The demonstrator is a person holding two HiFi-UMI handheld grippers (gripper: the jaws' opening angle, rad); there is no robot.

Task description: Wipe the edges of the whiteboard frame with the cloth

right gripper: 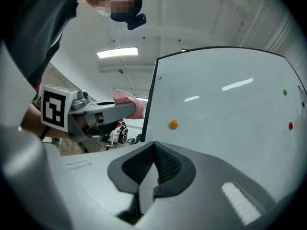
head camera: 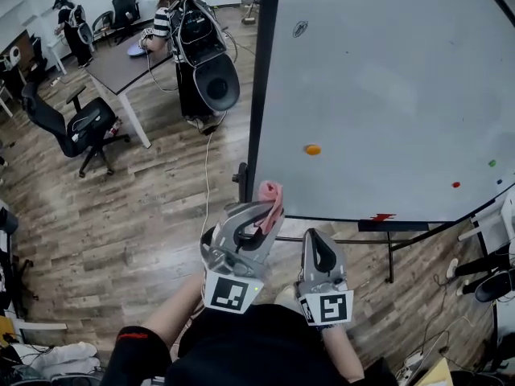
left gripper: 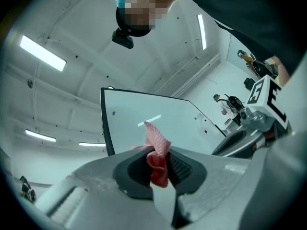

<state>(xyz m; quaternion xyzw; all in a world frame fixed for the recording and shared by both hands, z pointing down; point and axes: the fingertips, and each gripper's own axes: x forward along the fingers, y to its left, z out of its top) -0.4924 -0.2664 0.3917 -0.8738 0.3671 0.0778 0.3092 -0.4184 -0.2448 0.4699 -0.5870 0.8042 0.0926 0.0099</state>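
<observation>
A large whiteboard (head camera: 386,95) with a dark frame (head camera: 264,87) stands in front of me. My left gripper (head camera: 269,207) is shut on a pink cloth (head camera: 271,197), which it holds right at the frame's lower left corner. The left gripper view shows the cloth (left gripper: 157,156) pinched between the jaws, with the frame's left edge (left gripper: 106,123) beyond. My right gripper (head camera: 320,252) hangs below the board's bottom edge, shut with nothing in it. In the right gripper view the left gripper (right gripper: 132,110) and cloth (right gripper: 128,101) sit just left of the frame (right gripper: 149,104).
An orange magnet (head camera: 313,149), red (head camera: 456,185) and green (head camera: 492,164) dots sit on the board. A marker tray (head camera: 394,226) hangs at its bottom edge. To the left stand a table (head camera: 121,67), office chairs (head camera: 76,127) and people (head camera: 189,39). Cables run over the wood floor (head camera: 121,232).
</observation>
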